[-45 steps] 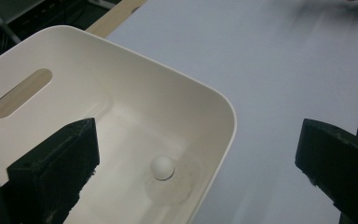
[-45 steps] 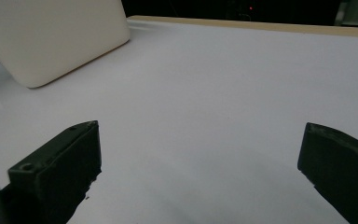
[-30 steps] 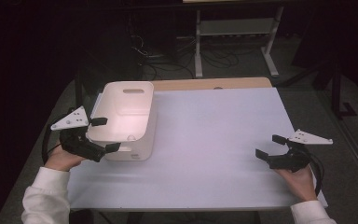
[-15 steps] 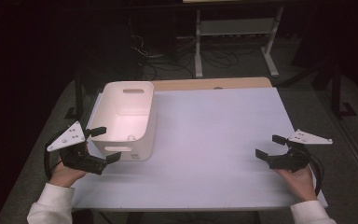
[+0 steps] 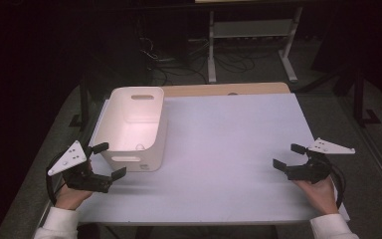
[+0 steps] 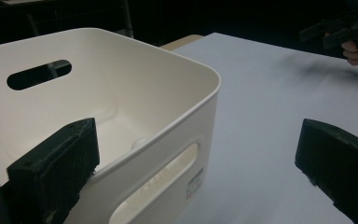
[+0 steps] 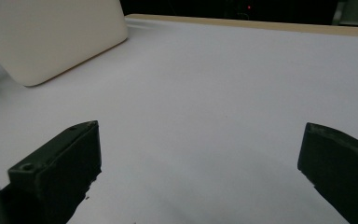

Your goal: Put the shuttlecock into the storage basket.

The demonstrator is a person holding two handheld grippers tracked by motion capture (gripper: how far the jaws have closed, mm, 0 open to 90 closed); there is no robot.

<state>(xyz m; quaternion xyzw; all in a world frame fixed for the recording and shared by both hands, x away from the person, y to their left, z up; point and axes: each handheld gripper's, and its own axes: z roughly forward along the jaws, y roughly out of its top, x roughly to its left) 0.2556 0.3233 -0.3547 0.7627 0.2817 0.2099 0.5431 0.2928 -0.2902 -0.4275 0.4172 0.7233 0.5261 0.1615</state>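
Note:
A white plastic bin (image 5: pixel 132 127) with slot handles stands upright and empty on the left part of the white table (image 5: pixel 229 149). My left gripper (image 5: pixel 108 160) is open just off the bin's near left corner, not touching it. In the left gripper view the bin (image 6: pixel 121 107) sits close ahead, one jaw in front of its wall. My right gripper (image 5: pixel 288 156) is open near the table's right front, holding nothing. The right gripper view looks across bare tabletop (image 7: pixel 223 93) toward the bin's side (image 7: pixel 51 32).
A wooden strip (image 5: pixel 224 89) runs along the table's far edge. Beyond it stand a metal frame (image 5: pixel 248 40) and cables on a dark floor. The other hand and gripper (image 6: pixel 345 32) appear far off in the left gripper view.
My left gripper has let go of the bin's near end and pulled back toward me and to the left. The bin, tilted before, now rests level. The right gripper stayed put.

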